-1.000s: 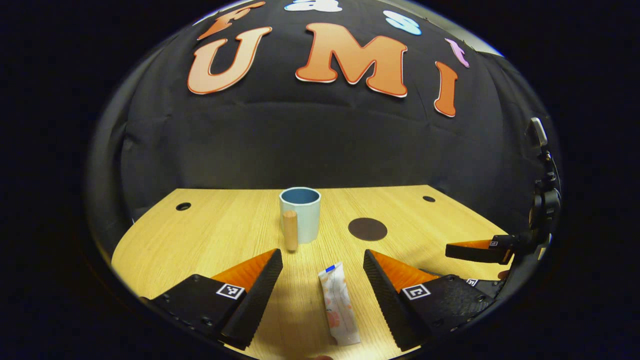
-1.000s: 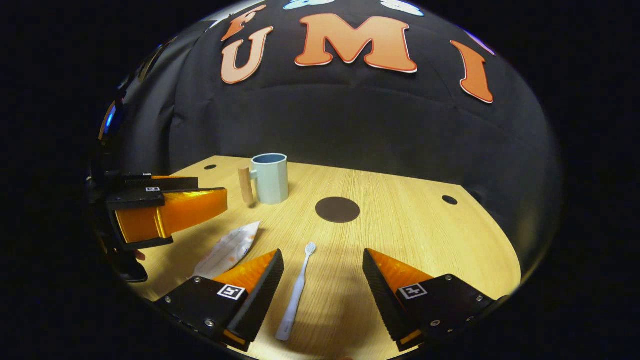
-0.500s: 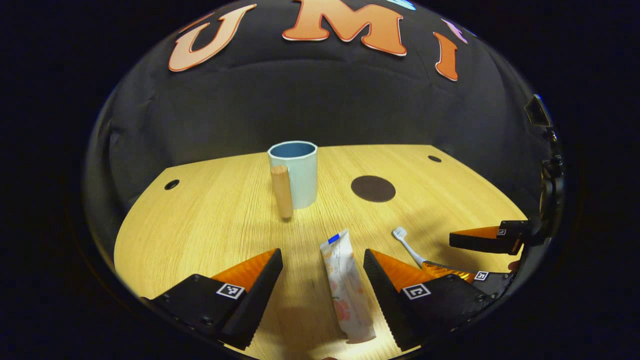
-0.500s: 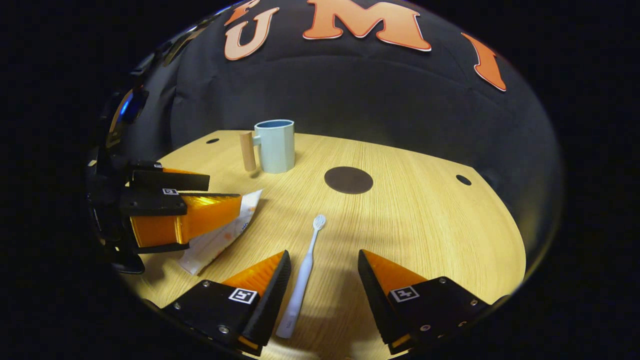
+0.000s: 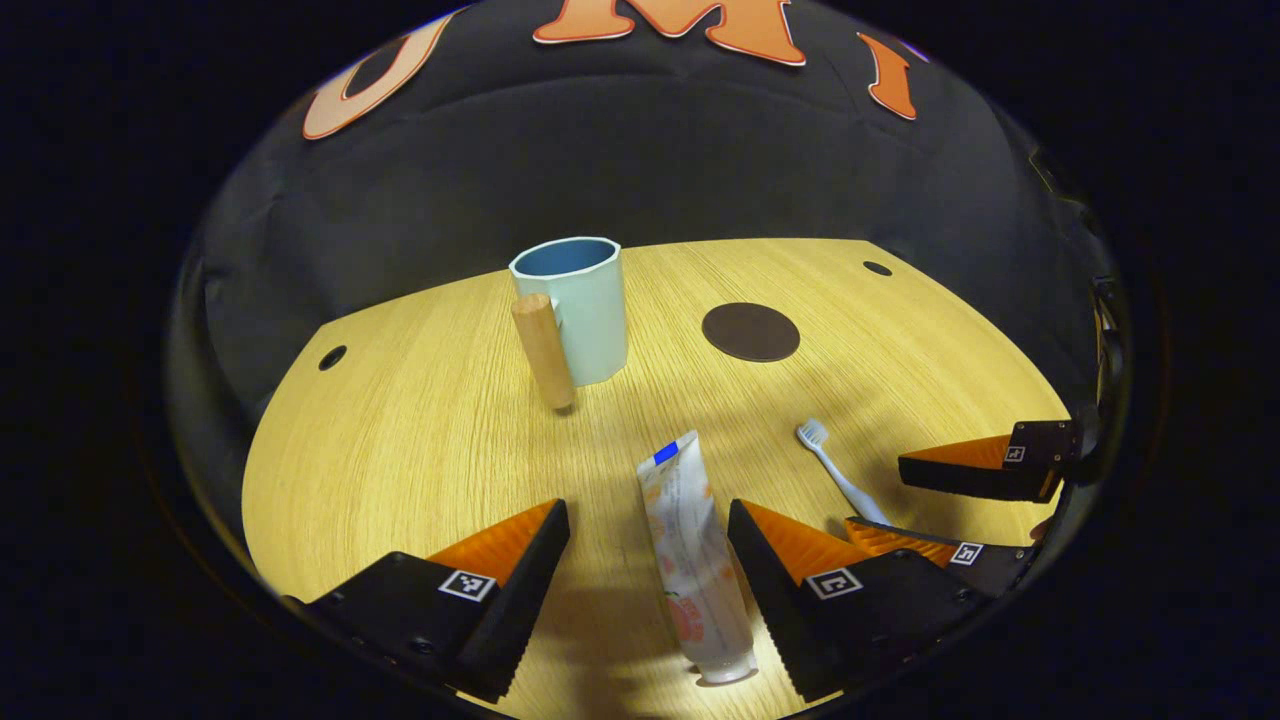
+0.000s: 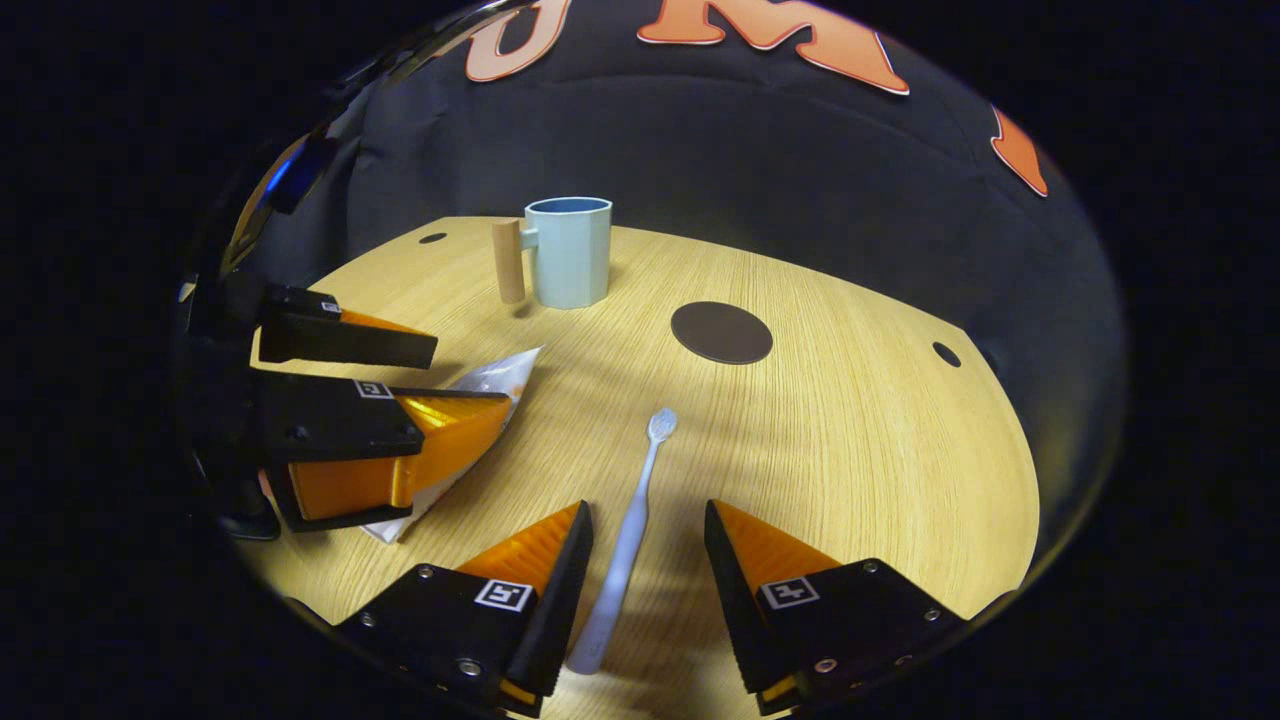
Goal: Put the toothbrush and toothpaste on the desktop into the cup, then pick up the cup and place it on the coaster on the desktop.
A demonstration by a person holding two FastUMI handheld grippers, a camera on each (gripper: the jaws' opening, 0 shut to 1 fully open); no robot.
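Note:
A pale blue cup point(image 5: 578, 310) point(image 6: 570, 252) with a wooden handle point(image 5: 543, 350) stands upright at the back of the wooden desk. To its right lies a dark round coaster point(image 5: 750, 332) point(image 6: 721, 332). The toothpaste tube point(image 5: 695, 555) point(image 6: 495, 378) lies flat between the fingers of my open left gripper point(image 5: 648, 508) point(image 6: 470, 378), close to its right finger. The white toothbrush point(image 6: 630, 540) point(image 5: 838, 472) lies flat with its head pointing away. Its handle is between the fingers of my open right gripper point(image 6: 646, 507) point(image 5: 960, 505). Neither finger pair presses on its item.
The desk point(image 5: 420, 440) has small round holes near its back corners point(image 5: 332, 357) point(image 6: 946, 354). The black cloth wall rises right behind the desk. The two grippers sit side by side near the front edge.
Both grippers have tilted down and come closer to the desk. The toothpaste and toothbrush now lie deeper between the fingers. The right gripper's fingers stand slightly narrower.

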